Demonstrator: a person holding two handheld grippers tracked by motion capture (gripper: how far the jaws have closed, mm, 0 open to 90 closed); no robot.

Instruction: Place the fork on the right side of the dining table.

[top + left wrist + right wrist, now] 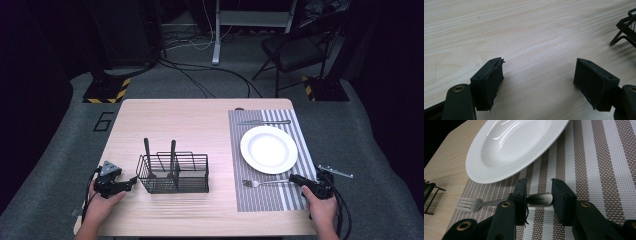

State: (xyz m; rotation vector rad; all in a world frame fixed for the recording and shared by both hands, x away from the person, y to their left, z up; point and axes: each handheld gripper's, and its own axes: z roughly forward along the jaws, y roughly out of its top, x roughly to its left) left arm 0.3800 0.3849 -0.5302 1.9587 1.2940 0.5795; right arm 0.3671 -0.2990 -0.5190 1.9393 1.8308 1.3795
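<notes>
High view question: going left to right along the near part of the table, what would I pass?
left gripper → black wire caddy → fork on the striped placemat → right gripper, its jaws either side of the fork's handle end.

Counter [175,120]: pale wood.
- Black wire basket [192,175] just beside the left tongs [131,181], on their right-tongs side; two dark-handled utensils [147,150] stand upright in it.
- Striped placemat [260,200] under the right tongs [294,178].
- White plate [269,149] on the placemat, just beyond the right tongs.
- Knife [264,122] beyond the plate.

Floor, well beyond both tongs:
- folding chair [292,50]
- loose cables [200,75]
- two hazard-striped bases [106,91]
- a painted "6" [102,121]
</notes>
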